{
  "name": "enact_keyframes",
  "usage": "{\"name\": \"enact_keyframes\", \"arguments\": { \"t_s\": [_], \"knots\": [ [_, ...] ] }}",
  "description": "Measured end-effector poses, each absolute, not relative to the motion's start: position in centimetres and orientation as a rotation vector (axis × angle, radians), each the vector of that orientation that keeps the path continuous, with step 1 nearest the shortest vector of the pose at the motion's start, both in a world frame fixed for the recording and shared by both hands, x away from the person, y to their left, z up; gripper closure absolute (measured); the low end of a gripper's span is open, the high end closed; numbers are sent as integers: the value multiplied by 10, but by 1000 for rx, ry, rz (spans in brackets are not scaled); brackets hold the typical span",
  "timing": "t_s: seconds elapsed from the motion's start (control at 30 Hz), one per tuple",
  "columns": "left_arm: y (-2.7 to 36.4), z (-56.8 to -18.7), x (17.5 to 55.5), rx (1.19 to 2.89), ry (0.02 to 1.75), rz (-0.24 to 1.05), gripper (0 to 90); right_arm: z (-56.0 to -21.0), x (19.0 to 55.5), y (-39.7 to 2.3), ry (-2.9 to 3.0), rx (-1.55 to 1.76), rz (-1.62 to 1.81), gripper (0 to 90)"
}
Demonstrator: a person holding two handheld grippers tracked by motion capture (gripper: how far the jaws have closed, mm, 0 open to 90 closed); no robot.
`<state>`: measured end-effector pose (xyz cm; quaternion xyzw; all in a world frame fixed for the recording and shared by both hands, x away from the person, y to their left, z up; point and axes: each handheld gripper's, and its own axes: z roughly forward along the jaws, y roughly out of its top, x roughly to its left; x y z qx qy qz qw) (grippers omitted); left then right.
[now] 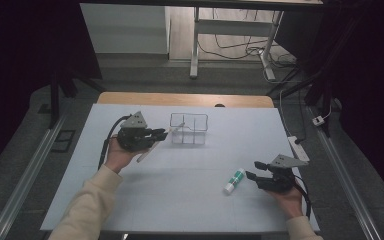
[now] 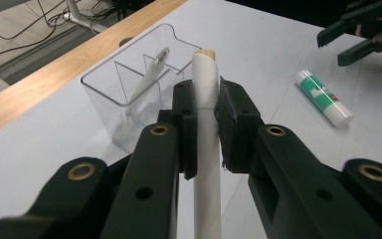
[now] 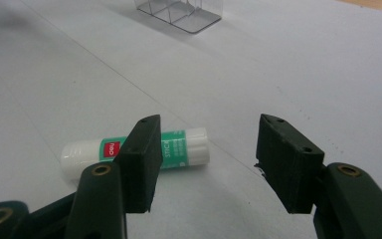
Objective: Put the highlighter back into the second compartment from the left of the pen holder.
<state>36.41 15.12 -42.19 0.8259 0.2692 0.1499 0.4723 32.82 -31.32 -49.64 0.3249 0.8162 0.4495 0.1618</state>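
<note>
Left gripper view: white pen (image 2: 207, 149) sits clamped between the left gripper's (image 2: 208, 107) jaws, pads pressing it on both sides, tan-capped tip up and pointing toward the clear organizer (image 2: 129, 94). Pen tip is just in front of the organizer's near wall, not inside it. One white pen-like item (image 2: 149, 74) already leans in a rear compartment of the organizer. In the high view the left gripper (image 1: 161, 134) is just left of the organizer (image 1: 189, 128), pen (image 1: 150, 149) running diagonally out below the gripper body, the person's left hand (image 1: 117, 155) underneath. Glue stick (image 1: 234, 181), white with green label, lies flat on the white table mat (image 1: 180, 200), well apart from the organizer on its near-right side. Right gripper (image 1: 254, 170) is just right of the glue stick, jaws apart and empty. Right gripper view confirms: glue stick (image 3: 134, 152) lies beyond the spread jaws, partly behind one of them, no contact.
</note>
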Motion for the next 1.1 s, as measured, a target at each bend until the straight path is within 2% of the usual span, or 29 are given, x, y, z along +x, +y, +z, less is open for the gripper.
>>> {"name": "enact_keyframes", "arguments": {
  "t_s": [0.37, 1.1],
  "knots": [
    [144, -400, 378, 1960, 663, 378, 785, -496, 328, -316, 2326, 927, 1289, 425],
    [130, -379, 399, 1919, 678, 411, 784, -496, 329, -316, 2320, 934, 1288, 424]
  ]
}}
